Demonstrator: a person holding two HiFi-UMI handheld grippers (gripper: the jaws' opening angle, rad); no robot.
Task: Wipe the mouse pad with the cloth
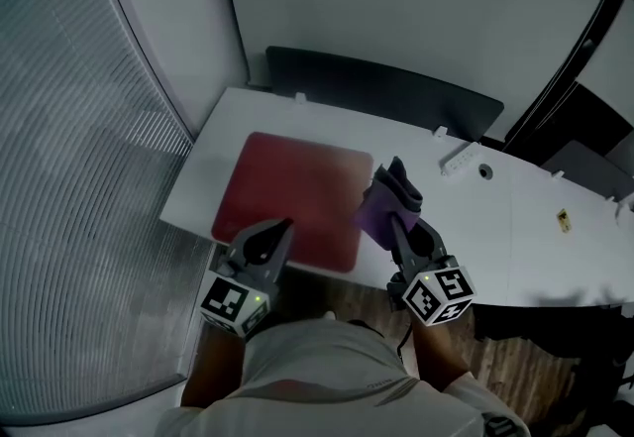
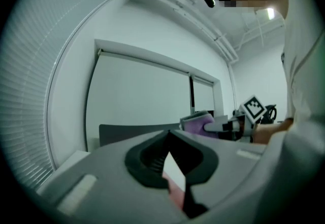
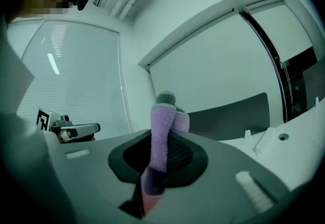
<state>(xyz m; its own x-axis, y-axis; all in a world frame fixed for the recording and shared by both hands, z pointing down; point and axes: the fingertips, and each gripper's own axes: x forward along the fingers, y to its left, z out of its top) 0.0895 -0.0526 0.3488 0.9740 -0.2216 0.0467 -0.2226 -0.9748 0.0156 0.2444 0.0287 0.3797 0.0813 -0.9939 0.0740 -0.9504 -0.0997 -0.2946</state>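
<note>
A red mouse pad (image 1: 287, 195) lies flat on the left part of the white desk (image 1: 535, 237). My right gripper (image 1: 394, 219) hovers at the pad's right edge and is shut on a folded purple and grey cloth (image 1: 386, 199). That cloth (image 3: 163, 129) stands up between the jaws of the right gripper (image 3: 162, 141). Over the pad's near edge, my left gripper (image 1: 280, 229) is shut with nothing in it. The left gripper (image 2: 170, 135) points across the desk, with the cloth (image 2: 195, 122) off to its right. A strip of red pad (image 2: 175, 192) shows under its jaws.
A dark grey panel (image 1: 386, 88) stands along the desk's far edge. A white power strip (image 1: 461, 160) and a cable hole (image 1: 484, 170) sit right of the pad. Window blinds (image 1: 69, 128) curve along the left. Dark furniture (image 1: 584, 163) stands at the right.
</note>
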